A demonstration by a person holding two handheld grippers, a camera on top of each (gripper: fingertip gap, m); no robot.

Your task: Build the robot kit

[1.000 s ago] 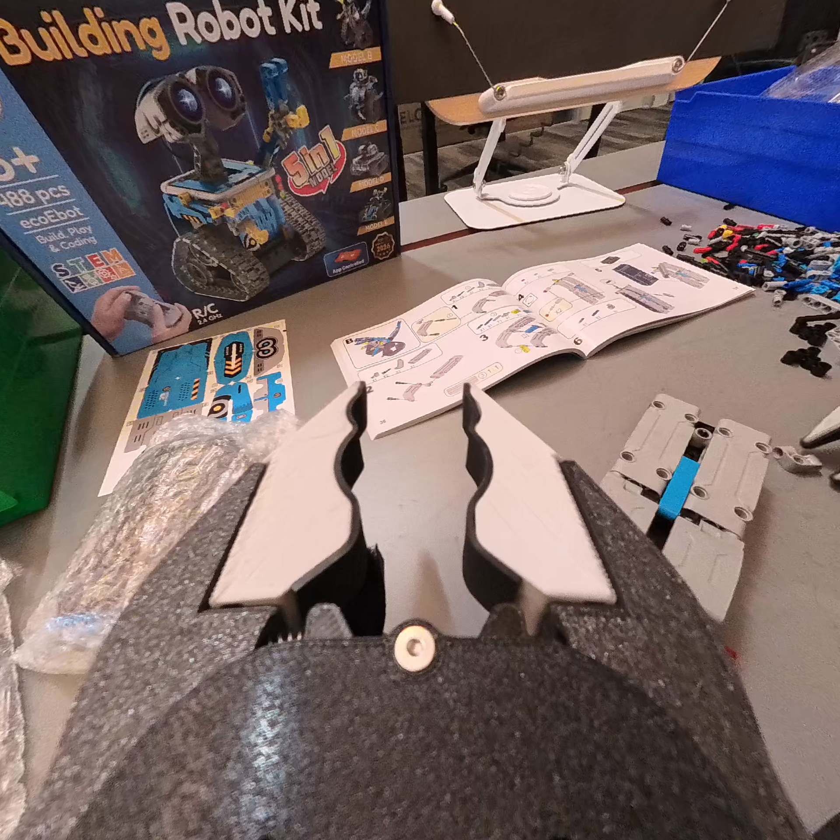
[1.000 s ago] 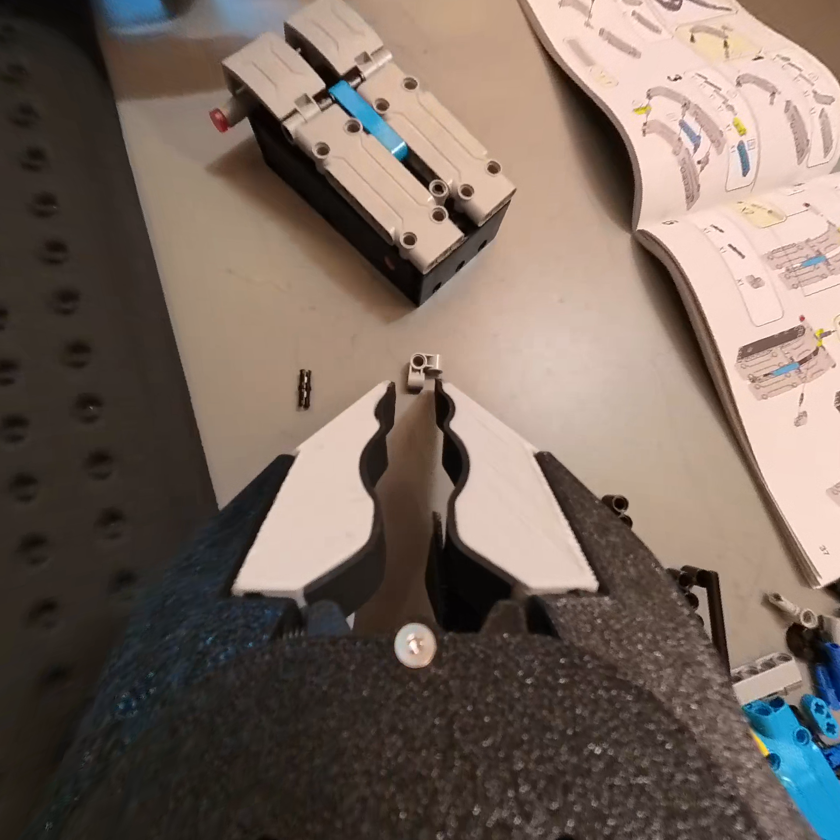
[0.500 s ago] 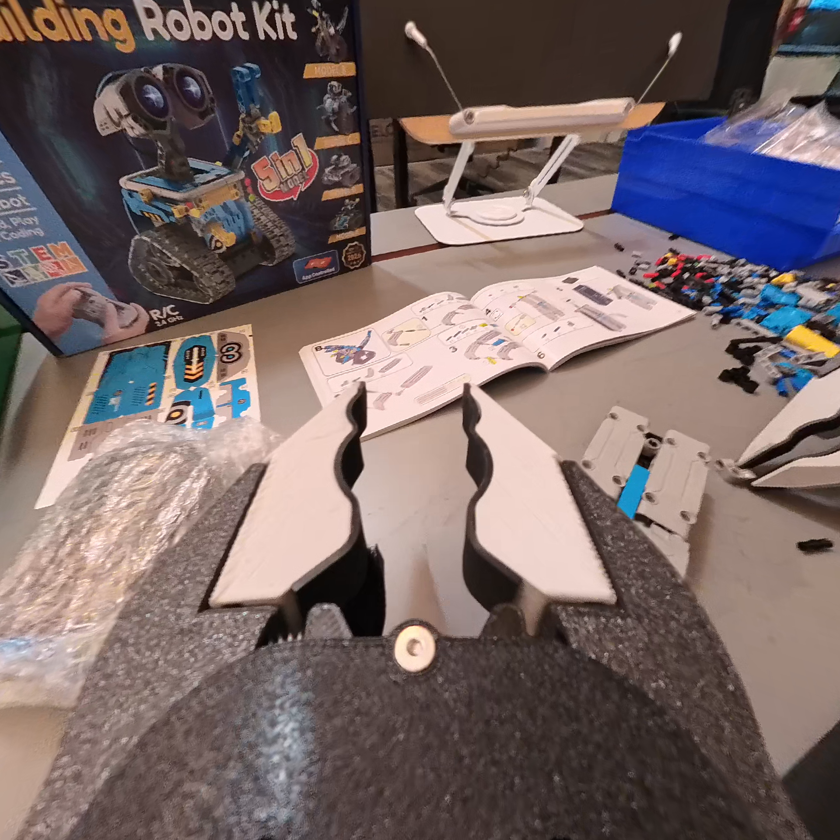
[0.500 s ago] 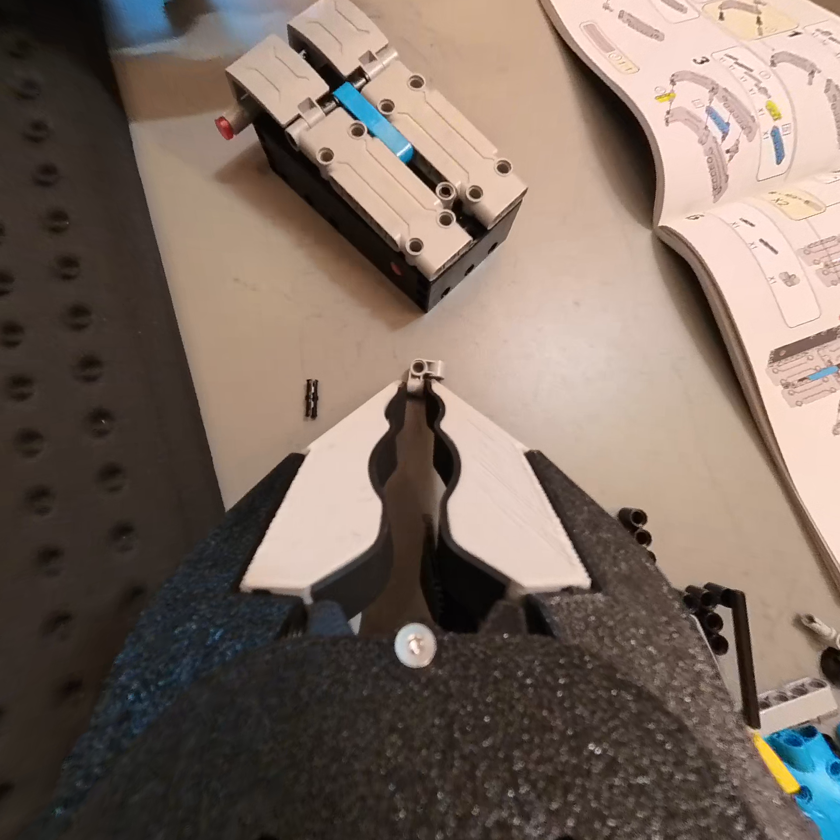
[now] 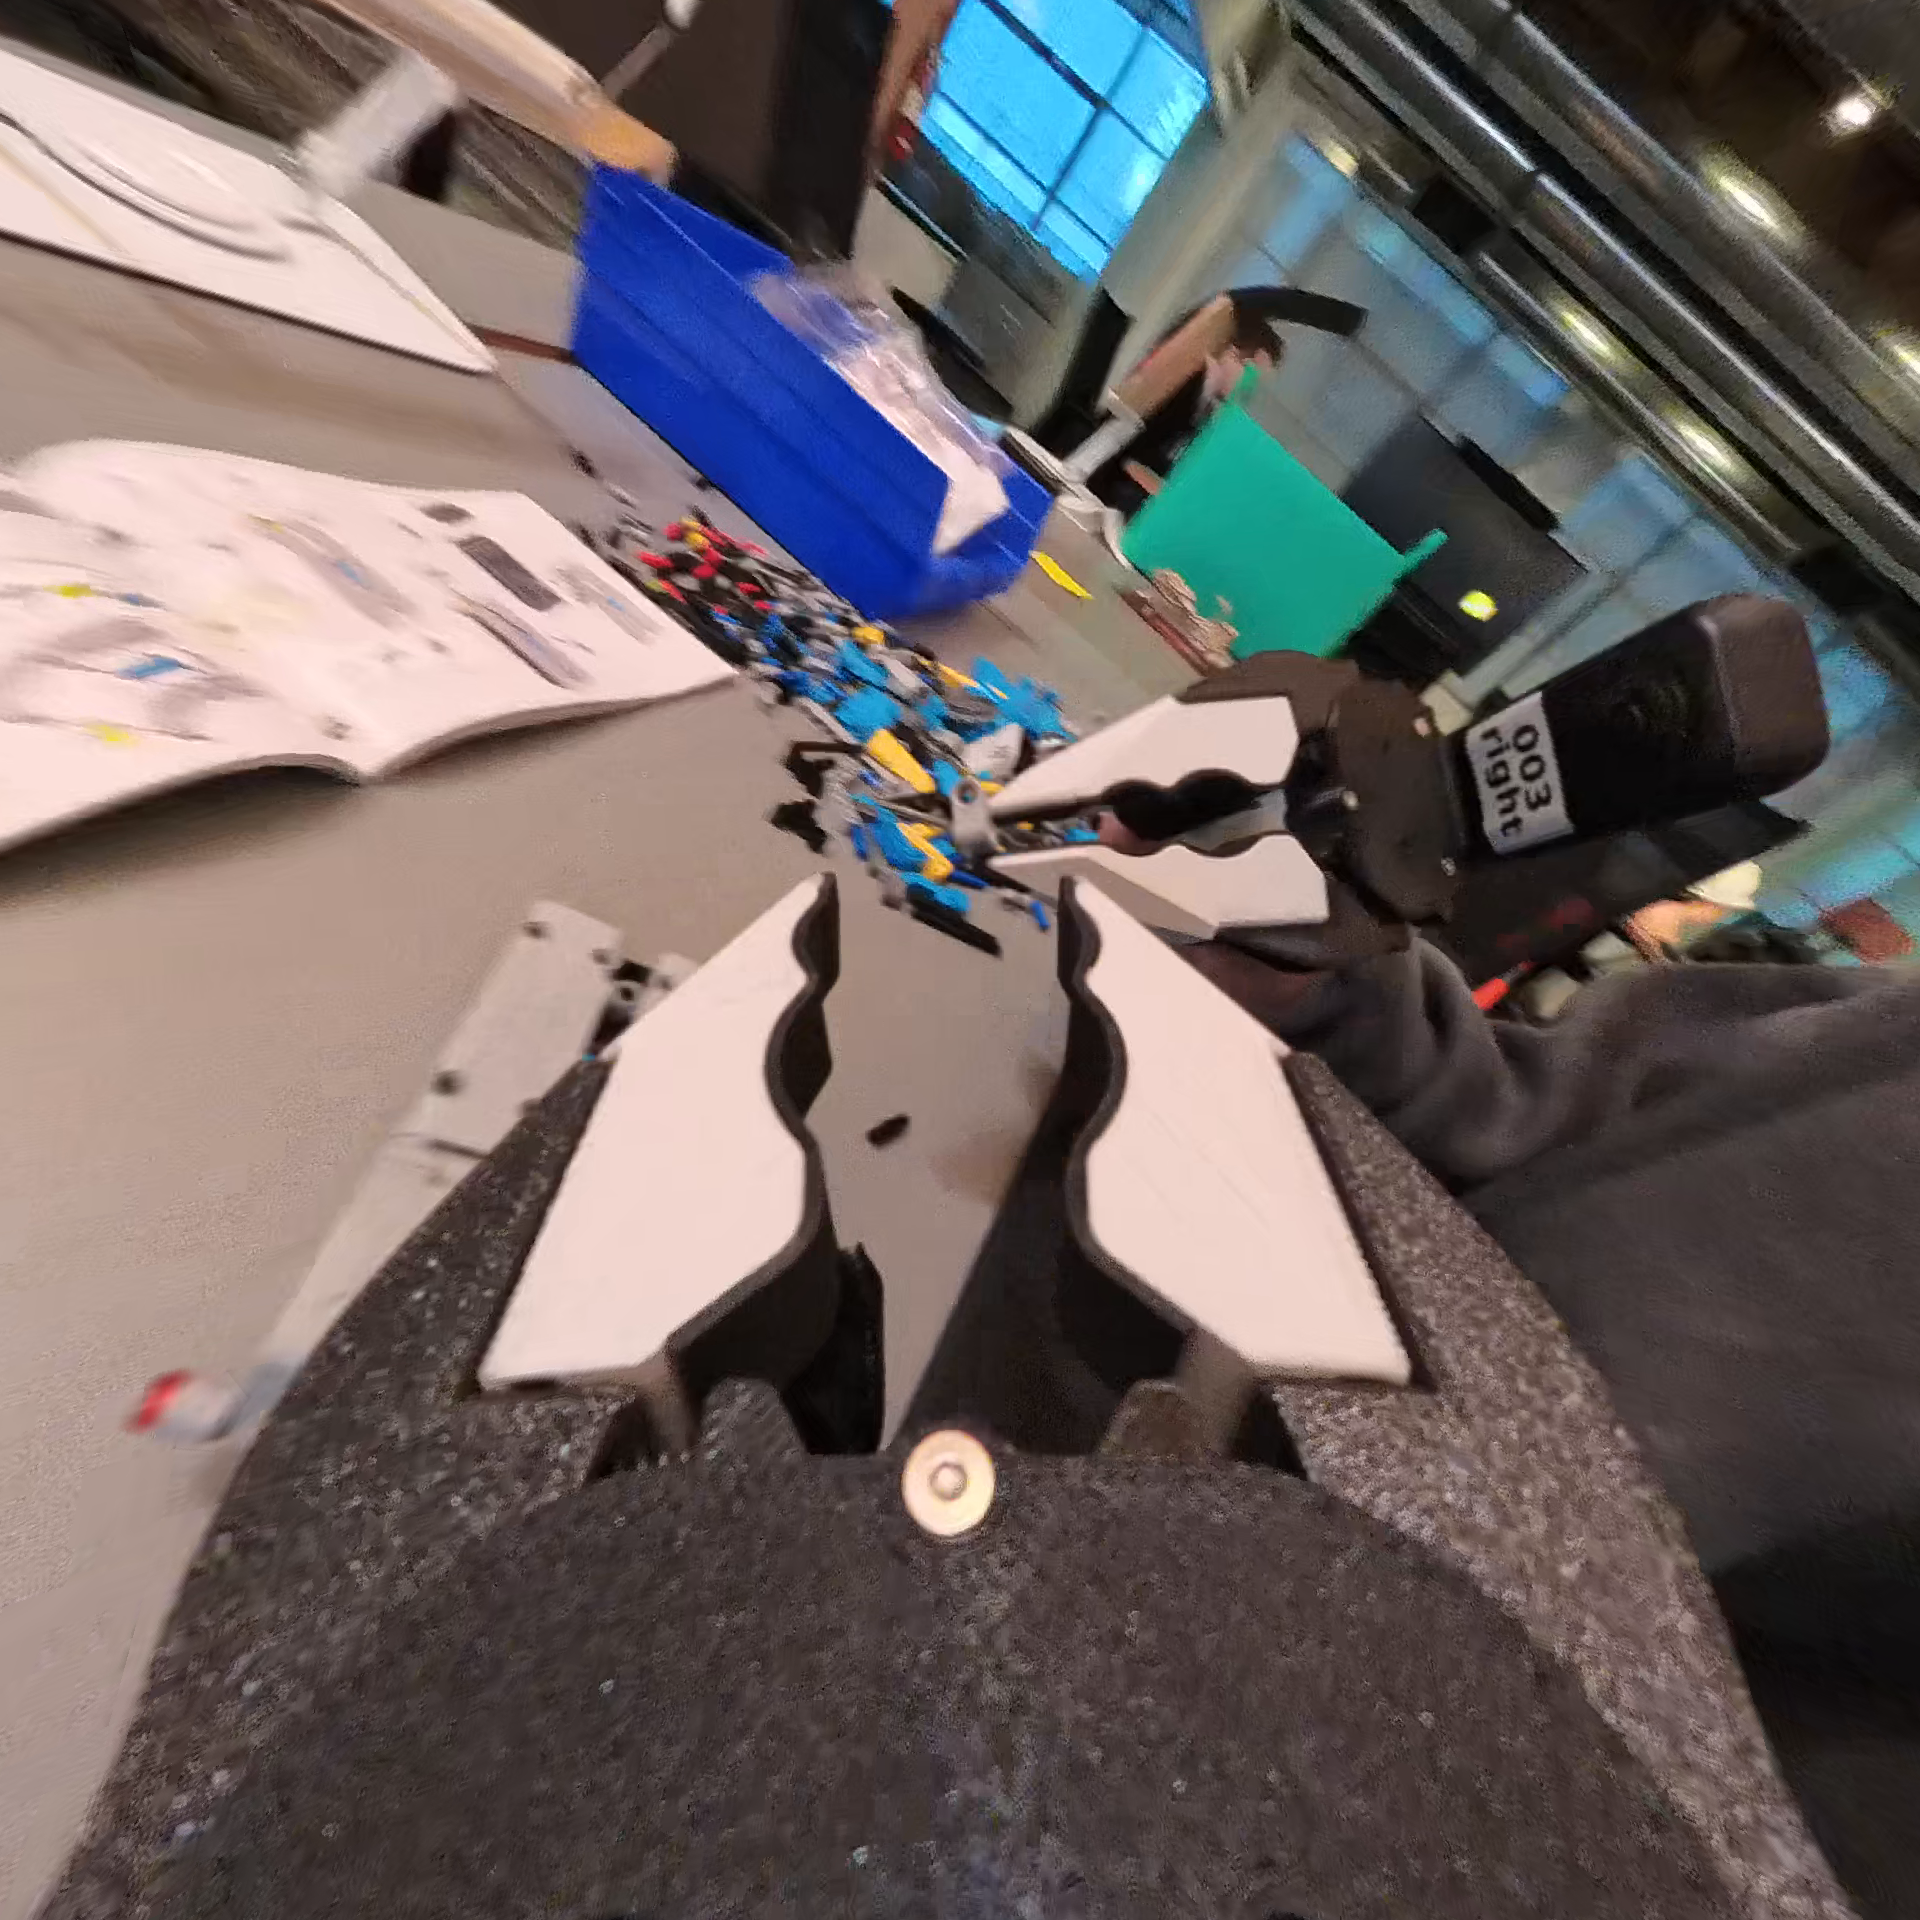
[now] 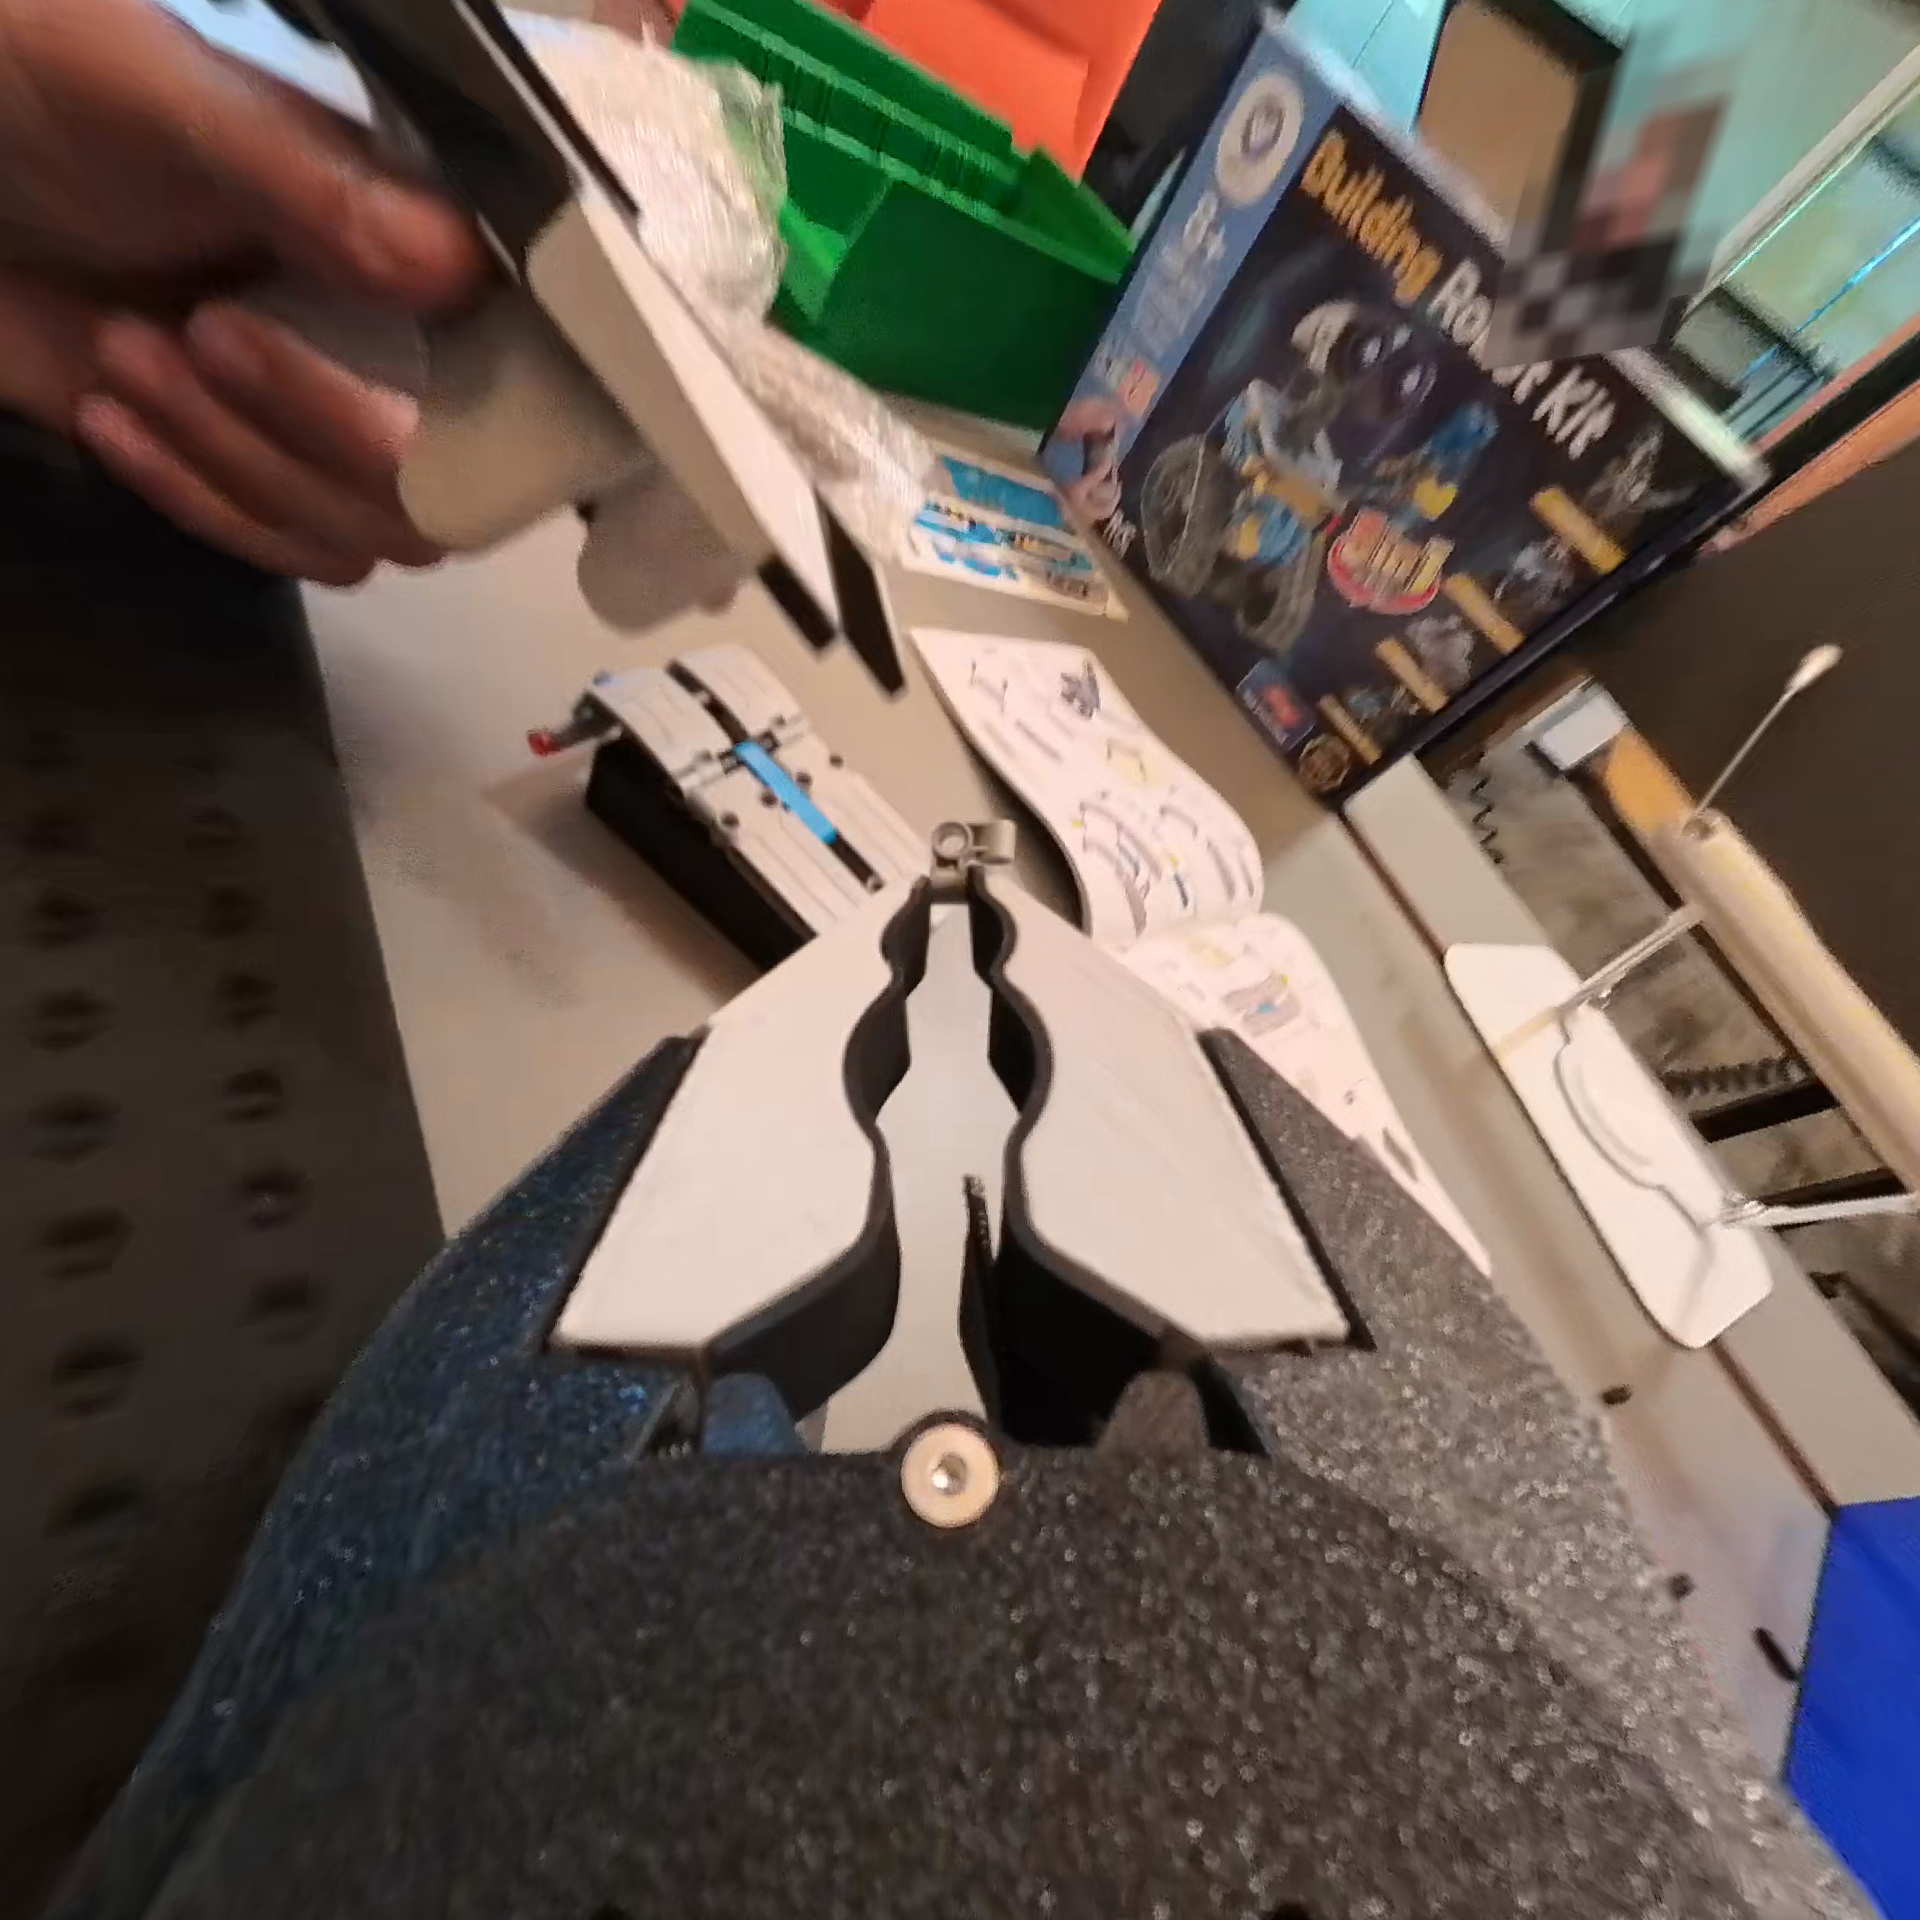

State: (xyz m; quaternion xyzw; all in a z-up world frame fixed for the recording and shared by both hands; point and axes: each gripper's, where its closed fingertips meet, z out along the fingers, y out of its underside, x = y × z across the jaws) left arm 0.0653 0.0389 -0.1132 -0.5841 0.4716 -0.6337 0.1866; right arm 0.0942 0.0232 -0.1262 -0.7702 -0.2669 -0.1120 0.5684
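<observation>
From my left wrist, my left claw (image 5: 945,904) hangs spread and empty over the grey table (image 5: 260,987), the grey-topped black block assembly (image 5: 540,997) just beside its left finger. Ahead, my right claw (image 5: 987,831) pinches a small grey plastic connector piece (image 5: 968,805).

From my right wrist, that claw (image 6: 951,888) is clenched on the connector (image 6: 971,844), lifted above the table (image 6: 488,914), near the assembly (image 6: 748,800).

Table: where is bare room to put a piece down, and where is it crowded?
Bare grey table lies between the open booklet, the grey block and the parts pile; one black pin lies near. Crowded: the pile beside the blue bin, where the right gripper holds a grey connector.
</observation>
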